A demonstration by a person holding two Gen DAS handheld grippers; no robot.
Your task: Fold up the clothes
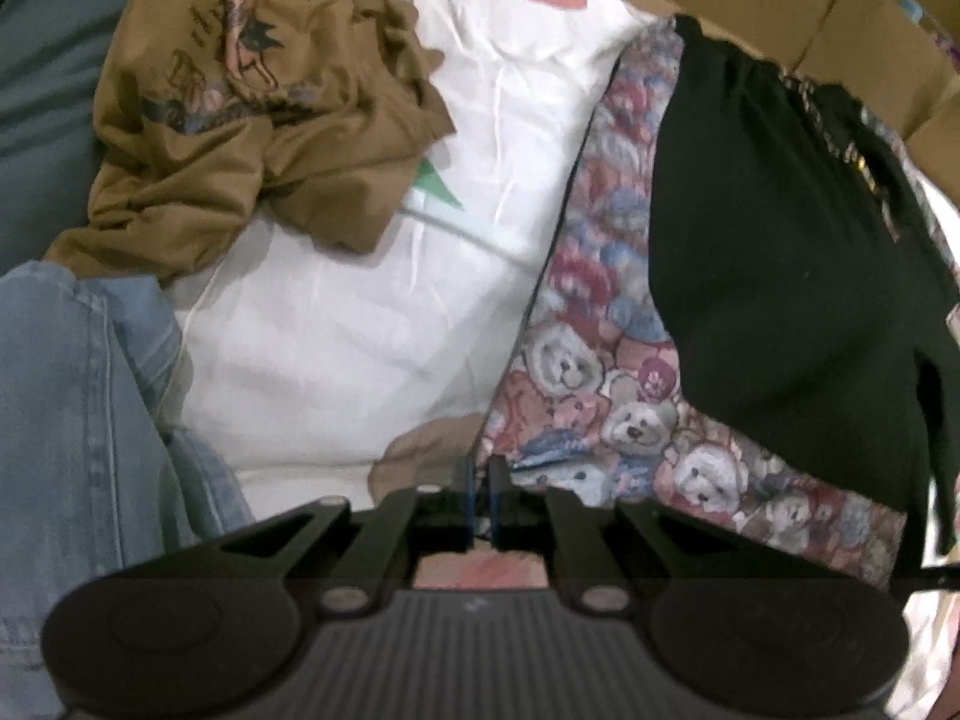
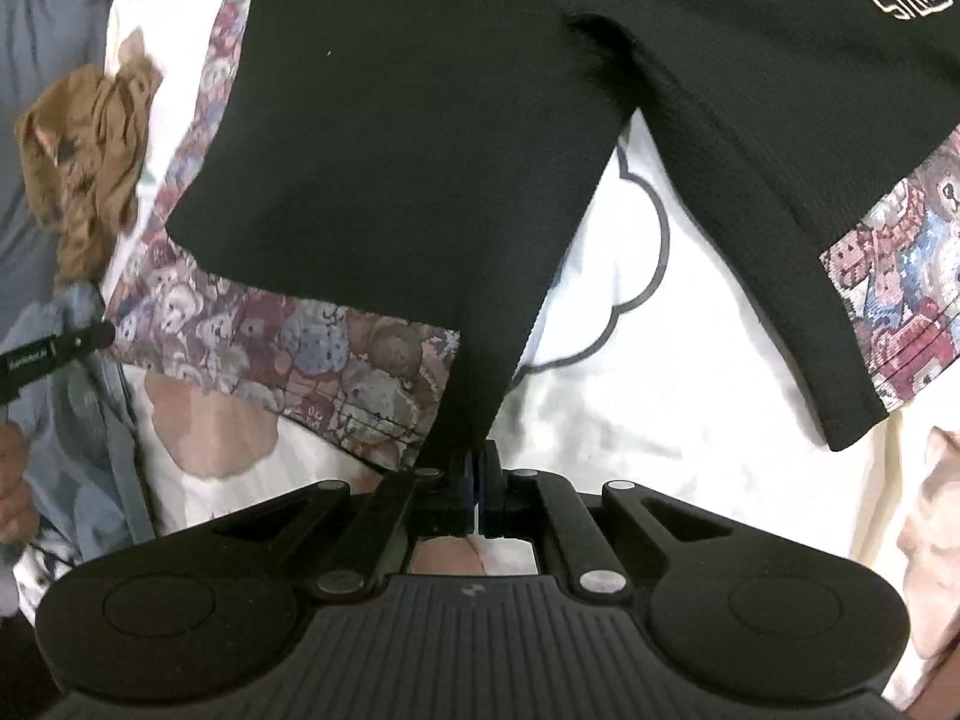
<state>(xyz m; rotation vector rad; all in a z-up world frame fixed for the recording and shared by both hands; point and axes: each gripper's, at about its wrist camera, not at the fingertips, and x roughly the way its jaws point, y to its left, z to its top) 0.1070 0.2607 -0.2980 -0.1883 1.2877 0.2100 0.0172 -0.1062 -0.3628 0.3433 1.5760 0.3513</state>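
Our right hand-held gripper is clenched on a black corner of the black shirt, and our left hand-held gripper is clenched on its teddy-bear print hem, so we judge the two pinches are meant to lift and stretch one edge for a fold. Beyond both, the shirt spreads over the white bed sheet. Farther left of the left one lie a crumpled brown shirt and blue jeans, unfolded. Cardboard boxes stand behind; we cannot see their contents.
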